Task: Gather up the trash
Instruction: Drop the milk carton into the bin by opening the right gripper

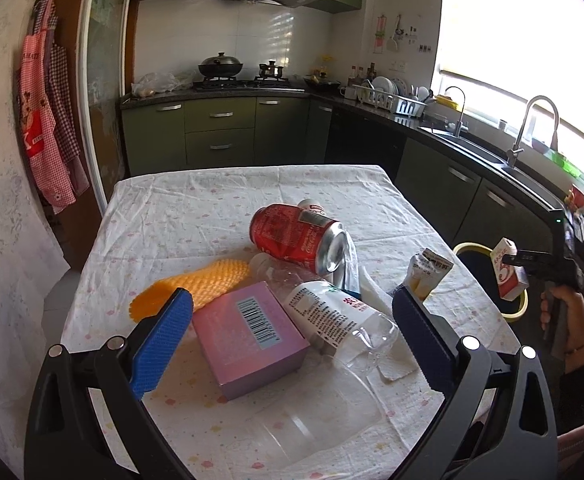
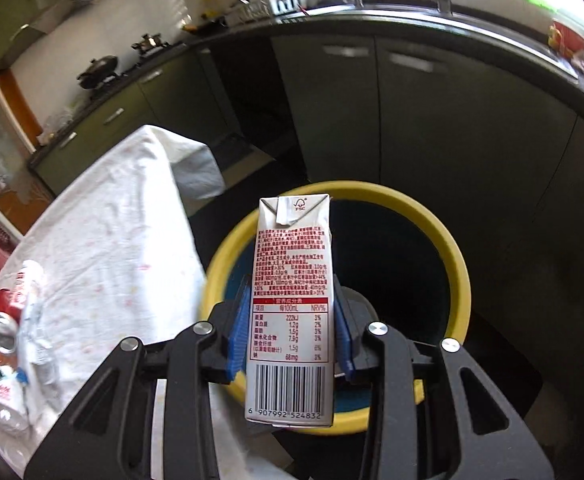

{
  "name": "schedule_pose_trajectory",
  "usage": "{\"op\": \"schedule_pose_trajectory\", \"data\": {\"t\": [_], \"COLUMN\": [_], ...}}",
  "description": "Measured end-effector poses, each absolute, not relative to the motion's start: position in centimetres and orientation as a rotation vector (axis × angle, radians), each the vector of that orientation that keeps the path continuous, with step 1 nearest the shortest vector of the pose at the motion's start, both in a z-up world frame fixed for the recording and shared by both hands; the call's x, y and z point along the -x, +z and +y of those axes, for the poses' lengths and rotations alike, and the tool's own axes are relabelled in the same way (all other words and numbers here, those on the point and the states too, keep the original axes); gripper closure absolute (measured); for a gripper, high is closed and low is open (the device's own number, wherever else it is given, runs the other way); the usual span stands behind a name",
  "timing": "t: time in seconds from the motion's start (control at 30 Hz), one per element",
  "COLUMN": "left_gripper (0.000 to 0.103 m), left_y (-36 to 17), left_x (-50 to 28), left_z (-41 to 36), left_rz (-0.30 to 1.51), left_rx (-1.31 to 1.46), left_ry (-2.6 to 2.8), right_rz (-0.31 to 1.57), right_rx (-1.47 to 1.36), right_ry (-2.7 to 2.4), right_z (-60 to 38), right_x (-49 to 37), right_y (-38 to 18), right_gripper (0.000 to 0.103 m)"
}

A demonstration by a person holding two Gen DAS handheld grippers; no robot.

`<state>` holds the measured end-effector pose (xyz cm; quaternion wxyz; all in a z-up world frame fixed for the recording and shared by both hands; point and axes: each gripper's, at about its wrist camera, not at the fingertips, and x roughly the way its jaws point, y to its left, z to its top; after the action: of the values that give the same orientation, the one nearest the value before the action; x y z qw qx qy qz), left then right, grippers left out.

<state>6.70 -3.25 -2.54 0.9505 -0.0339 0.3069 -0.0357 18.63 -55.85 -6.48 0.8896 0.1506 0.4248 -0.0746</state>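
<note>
The right gripper [image 2: 292, 344] clamps a carton [image 2: 292, 300] over the bin [image 2: 458, 264], ready to drop. The left gripper [image 1: 292, 320] hangs with jaws apart above a pink box [image 1: 247, 334].

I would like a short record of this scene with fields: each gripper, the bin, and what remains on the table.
right gripper: shut on a milk carton, held above the bin
left gripper: open, holds nothing, above the table
bin: yellow rim, beside the table
table: red can, pink box, clear bottle, orange foam net, small carton
</note>
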Motion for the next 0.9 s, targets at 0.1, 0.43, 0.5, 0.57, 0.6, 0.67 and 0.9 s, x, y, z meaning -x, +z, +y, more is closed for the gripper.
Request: {"op": "schedule_pose_trajectory", "data": {"t": [0.1, 0.43, 0.5, 0.57, 0.6, 0.67, 0.9], "left_gripper": [0.005, 0.005, 0.005, 0.005, 0.005, 0.005, 0.005], "left_y": [-2.6, -3.5, -3.7, -3.7, -3.7, -3.6, -4.7], "left_x": [-6.9, -7.8, -7.8, -7.7, -7.5, -7.3, -6.4], "left_z": [-4.0, -5.2, -5.2, -5.1, -5.1, -4.9, -4.5], "left_rz": [0.631, 0.666, 0.673, 0.677, 0.676, 0.676, 0.731], "left_rx": [0.051, 0.032, 0.036, 0.032, 0.027, 0.015, -0.092], "left_ry": [-0.085, -0.124, -0.146, -0.168, -0.177, -0.205, -0.392], "right_rz": [0.924, 0.89, 0.876, 0.866, 0.861, 0.856, 0.851], "right_rx": [-0.319, -0.349, -0.355, -0.356, -0.357, -0.364, -0.37], "right_ry": [-0.174, -0.147, -0.121, -0.097, -0.084, -0.058, -0.008], "right_z": [-56.8, -56.9, -56.4, -55.9, -55.6, -55.1, -53.5], "right_x": [-19.9, -18.7, -17.7, -16.7, -16.1, -15.2, -13.9], "right_y": [-8.4, -8.6, -8.1, -7.6, -7.4, -7.2, -6.5], "right_gripper": [0.068, 0.052, 0.051, 0.05, 0.049, 0.048, 0.045]}}
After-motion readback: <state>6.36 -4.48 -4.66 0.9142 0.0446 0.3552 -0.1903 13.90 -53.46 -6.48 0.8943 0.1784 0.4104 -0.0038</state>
